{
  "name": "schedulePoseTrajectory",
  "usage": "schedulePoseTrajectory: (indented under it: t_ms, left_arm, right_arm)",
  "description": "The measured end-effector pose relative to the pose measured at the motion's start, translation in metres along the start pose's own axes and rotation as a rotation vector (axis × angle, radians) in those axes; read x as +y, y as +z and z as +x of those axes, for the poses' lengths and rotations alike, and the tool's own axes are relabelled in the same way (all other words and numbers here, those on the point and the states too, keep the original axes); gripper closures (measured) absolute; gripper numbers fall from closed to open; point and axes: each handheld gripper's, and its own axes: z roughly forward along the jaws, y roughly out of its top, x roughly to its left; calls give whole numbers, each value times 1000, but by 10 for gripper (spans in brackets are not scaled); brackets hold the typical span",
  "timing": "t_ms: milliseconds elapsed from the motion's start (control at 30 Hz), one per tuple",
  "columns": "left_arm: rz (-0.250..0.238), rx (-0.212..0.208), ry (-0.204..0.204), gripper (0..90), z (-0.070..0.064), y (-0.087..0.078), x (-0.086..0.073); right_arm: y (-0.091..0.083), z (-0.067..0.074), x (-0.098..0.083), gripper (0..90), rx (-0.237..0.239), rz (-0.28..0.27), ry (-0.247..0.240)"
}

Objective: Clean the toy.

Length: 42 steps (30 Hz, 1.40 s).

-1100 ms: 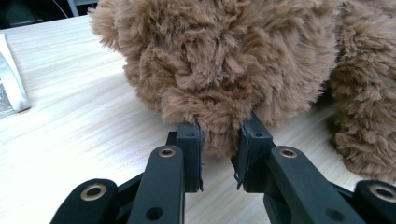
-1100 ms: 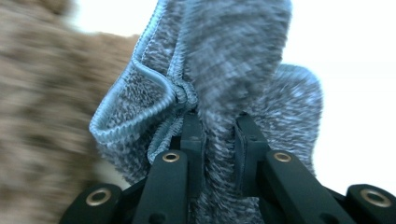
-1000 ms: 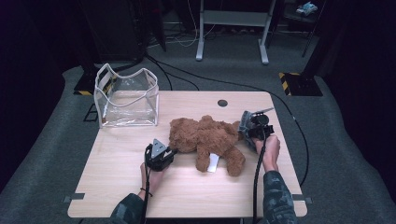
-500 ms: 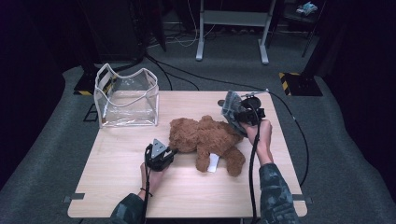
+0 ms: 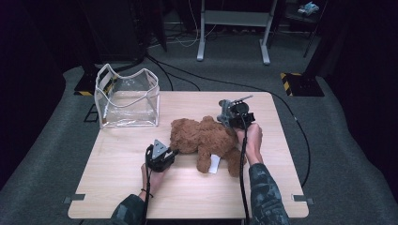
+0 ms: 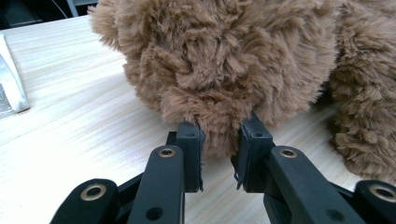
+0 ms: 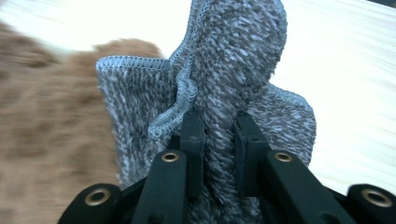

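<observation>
My left gripper (image 6: 219, 154) pinches the brown teddy bear (image 5: 206, 138); my right gripper (image 7: 219, 135) clamps a grey knitted cloth (image 7: 224, 70), its lower part hidden behind the jaws.

Clear plastic bag (image 5: 127, 99) upright at table's (image 5: 117, 187) far-left corner, cables (image 5: 197, 80) on grey floor.

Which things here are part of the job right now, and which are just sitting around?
In the job:
- teddy bear, pinched by the left tool
- grey knit cloth, pinched in the right tool

Lying about:
- clear bag, standing apart at the table's far left corner
- white tag on the bear
</observation>
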Motion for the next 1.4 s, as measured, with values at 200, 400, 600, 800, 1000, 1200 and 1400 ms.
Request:
schedulePoseTrajectory:
  t_ms: [200,400,600,800,1000,1200,1400]
  left_arm:
    - [2,2,1,742,0,0,0]
    - [2,1,3,742,0,0,0]
    - [-8,10,7,742,-1,1,0]
    - [-6,11,7,742,-1,0,0]
    - [-11,10,4,742,-1,1,-1]
    - [-7,10,7,742,-1,0,0]
    - [3,1,9,742,-1,0,0]
  right_arm:
    - [-17,8,7,766,64,-77,17]
    - [-25,58,27,765,177,-127,-52]
    - [-13,106,38,760,242,-126,-156]
    - [2,129,42,759,192,-93,-201]
    - [9,108,37,759,112,-25,-162]
    - [8,76,27,760,109,-32,-83]
    - [3,45,19,759,45,-29,-56]
